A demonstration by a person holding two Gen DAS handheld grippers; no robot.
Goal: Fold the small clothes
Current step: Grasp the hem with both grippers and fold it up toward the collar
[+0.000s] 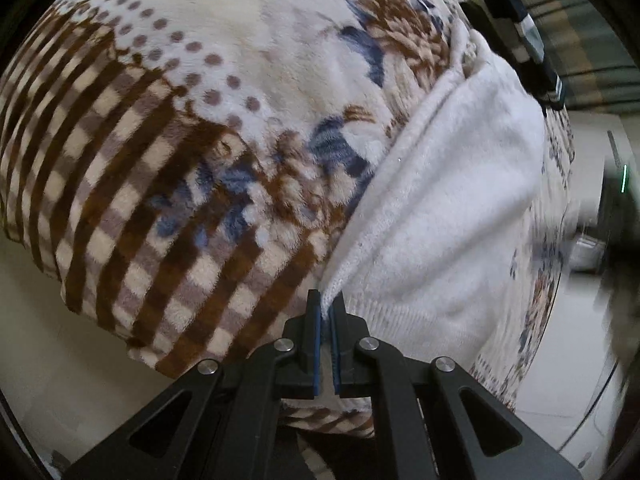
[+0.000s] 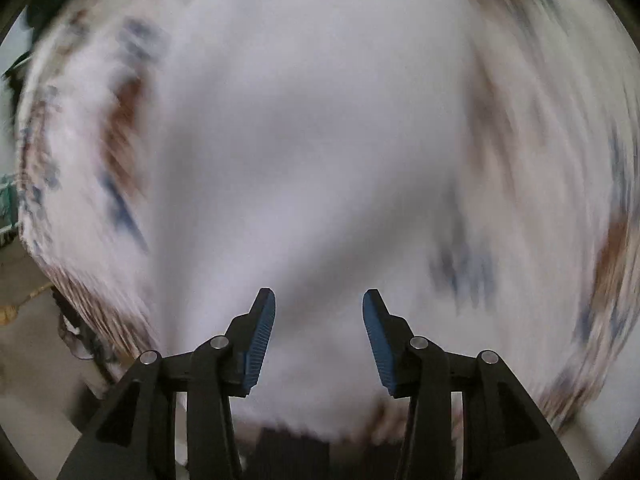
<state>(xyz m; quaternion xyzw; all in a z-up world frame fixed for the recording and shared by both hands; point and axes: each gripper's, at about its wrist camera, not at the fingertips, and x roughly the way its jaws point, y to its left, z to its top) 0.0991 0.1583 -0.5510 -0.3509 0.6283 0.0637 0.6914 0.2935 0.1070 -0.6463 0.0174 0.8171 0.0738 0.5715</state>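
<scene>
Left gripper (image 1: 329, 304): sitting at the lower centre of the left wrist view, jaws pinched together on the knitted hem of the white garment, a sliver of white cloth showing between the blue pads.
White garment (image 1: 448, 208): lying on the patterned blanket, filling the right half of the left wrist view, running from the pinched corner at lower centre up to the upper right; folded edge slanting diagonally from lower centre toward upper right.
Same garment, right wrist view (image 2: 304, 152): spreading as a pale blurred mass across the middle of the frame, reaching down between and below the fingers.
Right gripper (image 2: 319, 300): standing at the lower centre of its own view, jaws spread apart, blue pads facing each other with a clear gap, gripping nothing; white cloth lying behind the gap, contact impossible to tell through the blur.
Right gripper seen from the left wrist view (image 1: 516, 36): appearing at the upper right as a dark body with black-and-white markings, over the far end of the garment; jaw state not readable from there.
Patterned blanket (image 1: 168, 152): covering the left and upper part of the left wrist view, brown and cream checks at left, dots and blue-brown motifs toward centre.
Floor (image 1: 60, 380): showing pale at the lower left.
</scene>
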